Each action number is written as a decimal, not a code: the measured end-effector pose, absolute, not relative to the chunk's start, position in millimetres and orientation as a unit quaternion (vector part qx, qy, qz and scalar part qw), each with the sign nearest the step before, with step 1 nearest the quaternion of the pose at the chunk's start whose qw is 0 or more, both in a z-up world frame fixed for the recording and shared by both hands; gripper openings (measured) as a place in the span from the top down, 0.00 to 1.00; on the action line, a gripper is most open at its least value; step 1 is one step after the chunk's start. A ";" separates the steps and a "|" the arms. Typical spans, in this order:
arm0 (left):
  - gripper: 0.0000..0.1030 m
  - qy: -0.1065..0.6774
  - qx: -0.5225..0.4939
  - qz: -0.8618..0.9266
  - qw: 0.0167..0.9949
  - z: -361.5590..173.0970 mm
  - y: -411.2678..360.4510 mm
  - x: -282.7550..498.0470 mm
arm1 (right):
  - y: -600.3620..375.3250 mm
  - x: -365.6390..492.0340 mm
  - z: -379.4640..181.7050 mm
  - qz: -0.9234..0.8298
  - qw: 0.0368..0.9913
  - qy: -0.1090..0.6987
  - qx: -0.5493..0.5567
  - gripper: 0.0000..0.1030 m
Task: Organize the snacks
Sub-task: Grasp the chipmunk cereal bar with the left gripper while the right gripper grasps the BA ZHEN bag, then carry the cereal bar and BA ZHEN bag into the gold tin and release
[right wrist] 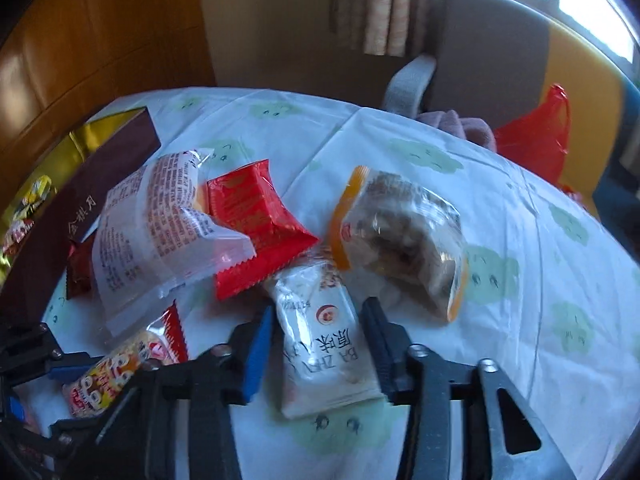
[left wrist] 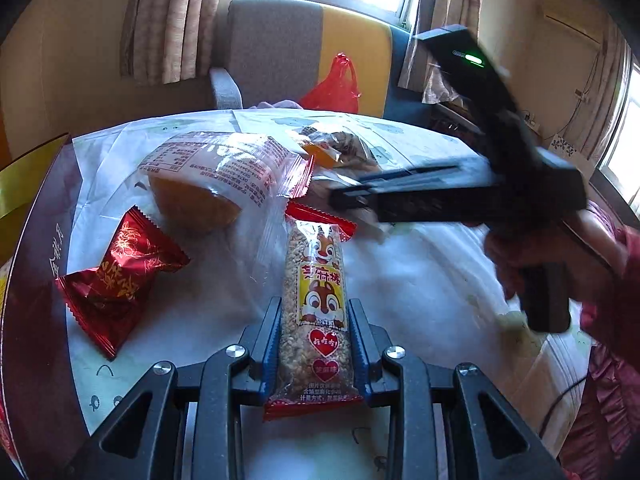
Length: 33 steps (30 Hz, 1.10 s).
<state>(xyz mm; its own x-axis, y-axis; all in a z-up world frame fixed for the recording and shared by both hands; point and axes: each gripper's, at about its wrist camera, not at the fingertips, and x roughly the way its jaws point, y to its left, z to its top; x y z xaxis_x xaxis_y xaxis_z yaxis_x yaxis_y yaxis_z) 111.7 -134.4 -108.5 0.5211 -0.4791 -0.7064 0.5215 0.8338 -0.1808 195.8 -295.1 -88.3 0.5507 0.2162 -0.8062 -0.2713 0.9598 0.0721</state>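
Note:
My left gripper (left wrist: 315,308) is shut on a long squirrel-print sesame bar (left wrist: 316,300), just above the white tablecloth (left wrist: 420,264). The bar also shows in the right wrist view (right wrist: 120,368), with the left gripper (right wrist: 44,364) at the lower left. My right gripper (right wrist: 318,314) straddles a white "BA ZHEN" packet (right wrist: 324,344), its jaws close to the packet's sides; a firm grip is not clear. It shows blurred in the left wrist view (left wrist: 344,196). A clear-wrapped cake (left wrist: 208,184), a red foil sweet (left wrist: 116,276), a red packet (right wrist: 252,216) and an orange-edged nut bar (right wrist: 404,236) lie on the table.
A dark red gift box (right wrist: 100,184) with gold lining stands at the left table edge; it also shows in the left wrist view (left wrist: 36,248). A grey and yellow armchair (left wrist: 280,48) with a red plastic bag (left wrist: 334,88) stands behind the table. A wooden cabinet (right wrist: 80,32) is far left.

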 end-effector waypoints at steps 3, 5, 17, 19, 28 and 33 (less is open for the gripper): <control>0.69 0.396 0.029 -0.286 0.872 -108.4 -133.8 111.3 | -303.8 169.6 -86.3 0.117 0.886 0.448 0.004 0.65; 0.69 0.397 0.030 -0.286 0.871 -108.2 -134.2 111.3 | -308.2 153.6 -85.3 0.098 0.892 0.441 0.030 0.65; 0.69 0.421 0.068 -0.254 0.868 -99.9 -161.1 128.9 | -296.4 123.0 -88.7 0.016 0.907 0.421 0.014 0.64; 0.69 0.415 0.077 -0.251 0.871 -102.0 -163.6 127.9 | -298.7 122.1 -88.6 0.018 0.907 0.420 0.020 0.64; 0.71 0.383 0.103 -0.255 0.882 -102.7 -165.2 109.0 | -296.2 117.1 -86.4 0.003 0.914 0.405 0.010 0.67; 0.71 0.364 0.102 -0.258 0.889 -98.3 -160.8 99.2 | -299.9 110.6 -80.5 -0.008 0.923 0.386 0.015 0.67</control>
